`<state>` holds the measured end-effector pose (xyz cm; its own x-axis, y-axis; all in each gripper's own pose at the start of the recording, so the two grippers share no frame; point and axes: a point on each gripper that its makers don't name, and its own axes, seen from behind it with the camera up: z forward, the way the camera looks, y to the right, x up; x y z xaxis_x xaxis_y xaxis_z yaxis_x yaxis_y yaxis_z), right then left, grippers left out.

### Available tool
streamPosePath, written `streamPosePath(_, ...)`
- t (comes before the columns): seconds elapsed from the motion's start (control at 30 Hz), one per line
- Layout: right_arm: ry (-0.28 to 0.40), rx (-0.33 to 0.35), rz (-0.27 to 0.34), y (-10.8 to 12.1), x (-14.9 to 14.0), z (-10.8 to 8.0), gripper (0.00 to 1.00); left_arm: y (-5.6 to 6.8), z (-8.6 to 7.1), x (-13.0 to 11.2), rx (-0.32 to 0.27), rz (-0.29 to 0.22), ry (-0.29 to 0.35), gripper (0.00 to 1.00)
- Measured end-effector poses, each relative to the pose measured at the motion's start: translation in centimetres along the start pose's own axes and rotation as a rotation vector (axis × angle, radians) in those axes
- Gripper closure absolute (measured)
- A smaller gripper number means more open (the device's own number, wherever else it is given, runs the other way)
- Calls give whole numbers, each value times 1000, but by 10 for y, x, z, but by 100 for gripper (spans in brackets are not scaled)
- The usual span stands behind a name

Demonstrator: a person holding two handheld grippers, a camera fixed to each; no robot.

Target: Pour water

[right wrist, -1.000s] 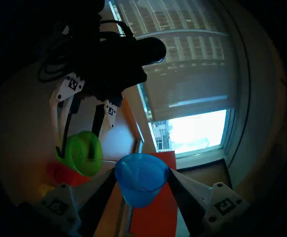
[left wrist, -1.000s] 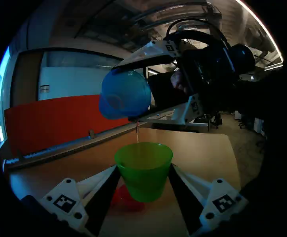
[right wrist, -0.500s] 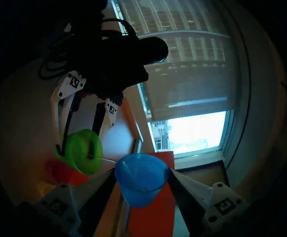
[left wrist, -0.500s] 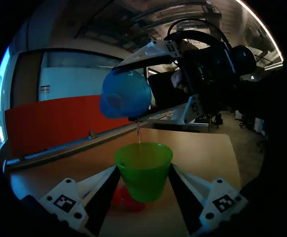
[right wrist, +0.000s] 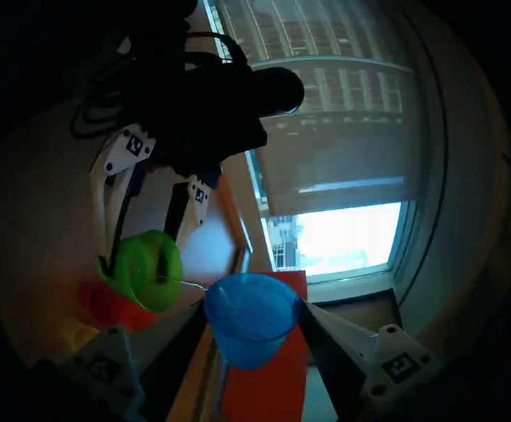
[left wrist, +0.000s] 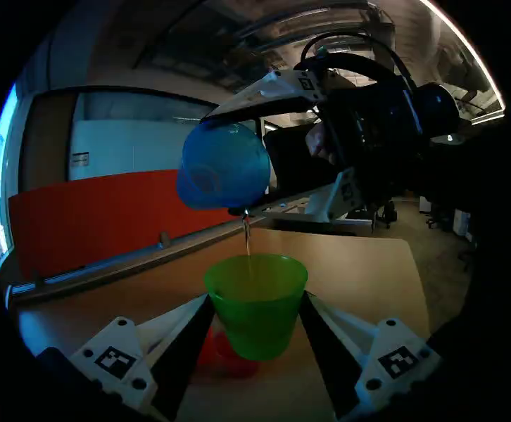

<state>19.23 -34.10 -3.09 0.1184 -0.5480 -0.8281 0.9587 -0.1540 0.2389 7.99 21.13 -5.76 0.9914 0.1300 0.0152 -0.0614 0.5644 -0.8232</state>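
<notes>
blue cup (left wrist: pixel 224 167), clamped by fingers of the right gripper (right wrist: pixel 252 313), trickles water (left wrist: pixel 247 243) into the green cup (left wrist: pixel 257 313) the left gripper (left wrist: pixel 255 302) clamps, seemingly above the worktop (left wrist: pixel 368 274).

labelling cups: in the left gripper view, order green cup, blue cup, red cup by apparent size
1. green cup and blue cup: about alike; green sits nearer the camera, so unranked.
2. red cup: smallest, mostly hidden behind the green.
</notes>
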Motion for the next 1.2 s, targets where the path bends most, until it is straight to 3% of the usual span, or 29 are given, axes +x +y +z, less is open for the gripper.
streamPosePath(1.2,-3,0,-53,-1,12,0,8,-3,-2,-2,10,-8,7,17)
